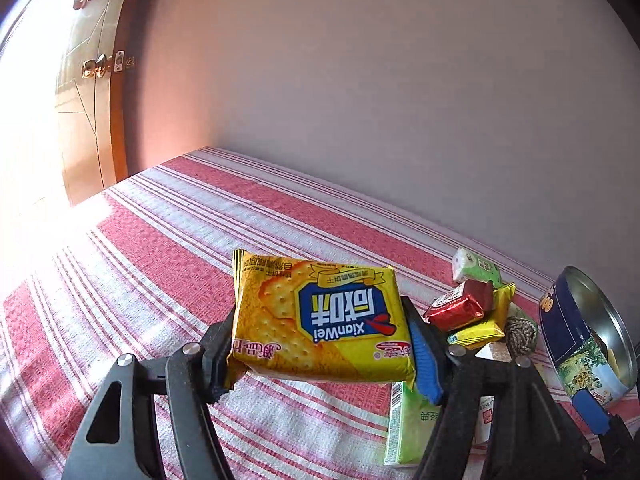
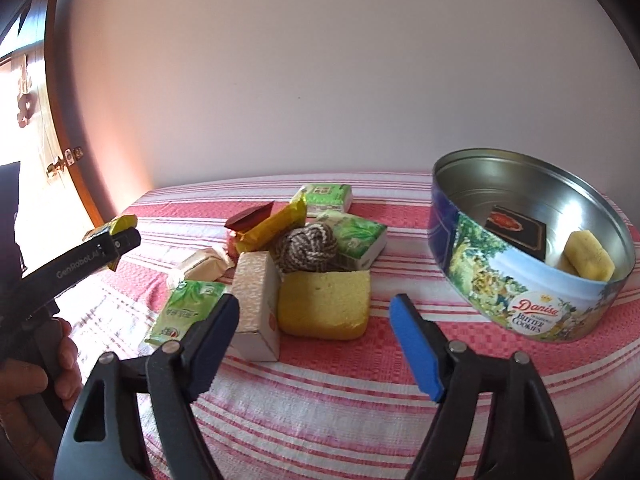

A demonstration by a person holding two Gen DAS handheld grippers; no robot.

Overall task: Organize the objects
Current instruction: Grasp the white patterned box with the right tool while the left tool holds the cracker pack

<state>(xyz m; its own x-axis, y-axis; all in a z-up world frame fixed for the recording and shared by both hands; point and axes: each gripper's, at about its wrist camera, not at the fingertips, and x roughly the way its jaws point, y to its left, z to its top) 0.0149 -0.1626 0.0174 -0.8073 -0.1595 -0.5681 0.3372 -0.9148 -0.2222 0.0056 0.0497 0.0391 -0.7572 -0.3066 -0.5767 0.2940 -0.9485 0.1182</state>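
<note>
My left gripper [image 1: 320, 344] is shut on a yellow cracker packet [image 1: 320, 320] and holds it above the red-striped cloth [image 1: 160, 264]. In the right wrist view the left gripper [image 2: 116, 240] shows at the left with the packet's edge [image 2: 120, 225] in it. My right gripper [image 2: 316, 340] is open and empty, just in front of a yellow sponge [image 2: 324, 310]. A round Danisa cookie tin [image 2: 520, 292] stands open at the right, with a dark packet [image 2: 516, 230] and a yellow wrapped piece [image 2: 588, 260] inside. The tin also shows in the left wrist view [image 1: 568, 336].
A pile of snacks lies left of the tin: green tissue packs [image 2: 356, 236], a rope knot [image 2: 306, 248], a beige box [image 2: 256, 304], a red-wrapped candy [image 1: 456, 312], a yellow bar [image 2: 276, 224]. A wall stands behind; a wooden door [image 1: 88, 120] is at the left.
</note>
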